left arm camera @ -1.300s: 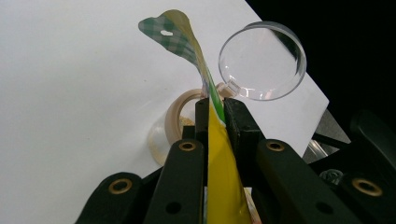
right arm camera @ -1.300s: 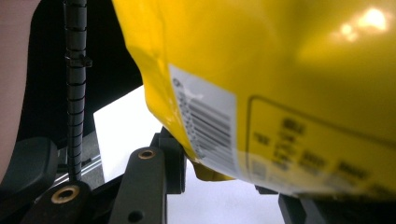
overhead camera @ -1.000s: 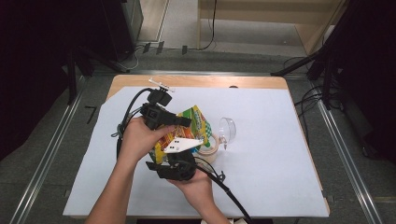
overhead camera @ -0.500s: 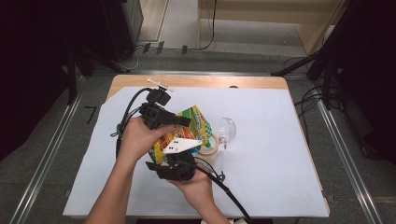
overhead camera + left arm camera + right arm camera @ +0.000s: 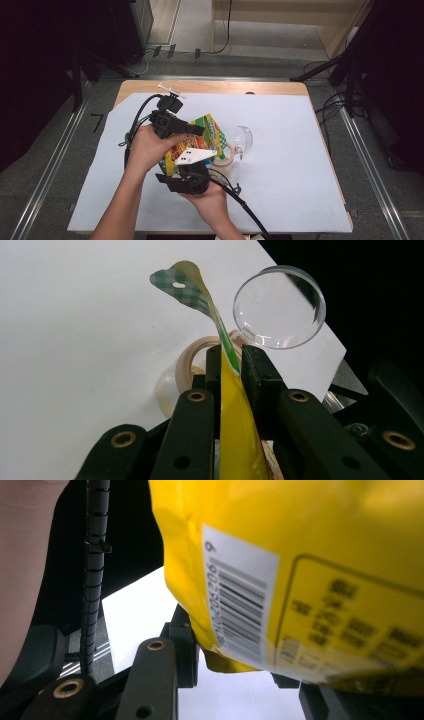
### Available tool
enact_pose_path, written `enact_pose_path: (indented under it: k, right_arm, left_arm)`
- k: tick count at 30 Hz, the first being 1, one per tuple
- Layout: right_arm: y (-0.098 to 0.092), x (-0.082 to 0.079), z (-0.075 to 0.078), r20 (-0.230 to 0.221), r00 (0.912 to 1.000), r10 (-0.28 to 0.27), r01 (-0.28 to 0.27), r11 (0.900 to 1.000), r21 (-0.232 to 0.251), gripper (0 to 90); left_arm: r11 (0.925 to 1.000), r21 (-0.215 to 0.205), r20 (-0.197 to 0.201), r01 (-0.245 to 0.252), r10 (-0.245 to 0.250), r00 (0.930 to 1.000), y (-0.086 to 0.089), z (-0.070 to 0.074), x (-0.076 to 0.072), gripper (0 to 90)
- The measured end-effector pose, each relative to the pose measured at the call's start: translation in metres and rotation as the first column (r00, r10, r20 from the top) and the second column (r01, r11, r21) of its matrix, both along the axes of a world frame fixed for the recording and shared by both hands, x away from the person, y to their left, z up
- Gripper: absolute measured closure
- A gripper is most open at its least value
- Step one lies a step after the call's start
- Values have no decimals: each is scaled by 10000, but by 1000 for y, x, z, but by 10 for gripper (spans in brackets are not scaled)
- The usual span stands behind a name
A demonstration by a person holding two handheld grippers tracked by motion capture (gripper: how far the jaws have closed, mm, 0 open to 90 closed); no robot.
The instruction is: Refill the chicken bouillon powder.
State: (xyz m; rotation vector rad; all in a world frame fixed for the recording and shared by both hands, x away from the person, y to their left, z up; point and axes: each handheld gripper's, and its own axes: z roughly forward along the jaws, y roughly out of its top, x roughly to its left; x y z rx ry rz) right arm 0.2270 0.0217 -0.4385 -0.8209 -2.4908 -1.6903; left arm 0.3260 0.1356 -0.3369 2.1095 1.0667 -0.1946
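Observation:
A yellow and green snack bag (image 5: 212, 131) is held up above the white sheet between both grippers. My left gripper (image 5: 197, 130) is shut on the bag's upper part; in the left gripper view the jaws (image 5: 231, 357) pinch the thin yellow film (image 5: 235, 440) edge-on. My right gripper (image 5: 192, 167) comes from below, under its pale three-cornered plate. In the right gripper view the bag's barcoded bottom corner (image 5: 300, 555) sits between the jaws (image 5: 240, 665), the left pad against it and the right pad hidden behind the bag.
A clear round plastic cup (image 5: 243, 138) lies on its side just right of the bag, with a beige tape roll (image 5: 225, 160) beside it. The white sheet (image 5: 290, 170) covers a wooden table (image 5: 225, 87). Cables trail from both grippers.

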Motion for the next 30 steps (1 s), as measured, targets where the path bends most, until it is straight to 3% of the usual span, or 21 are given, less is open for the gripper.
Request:
enact_pose_path:
  k: [16, 21, 30]
  right_arm:
    - [-1, -1, 1, -99, 9999, -43, 44, 9998, 185, 638]
    - [0, -2, 3, -342, 9994, -43, 60, 9987, 510, 626]
    - [3, -4, 1, 34, 9998, -199, 198, 9992, 342, 602]
  left_arm:
    - [10000, -91, 23, 28, -28, 10000, -1, 1, -1, 821]
    - [9999, 53, 184, 89, -90, 9998, -3, 5, -4, 815]
    - [9999, 121, 326, 44, -48, 9995, -3, 5, -5, 818]
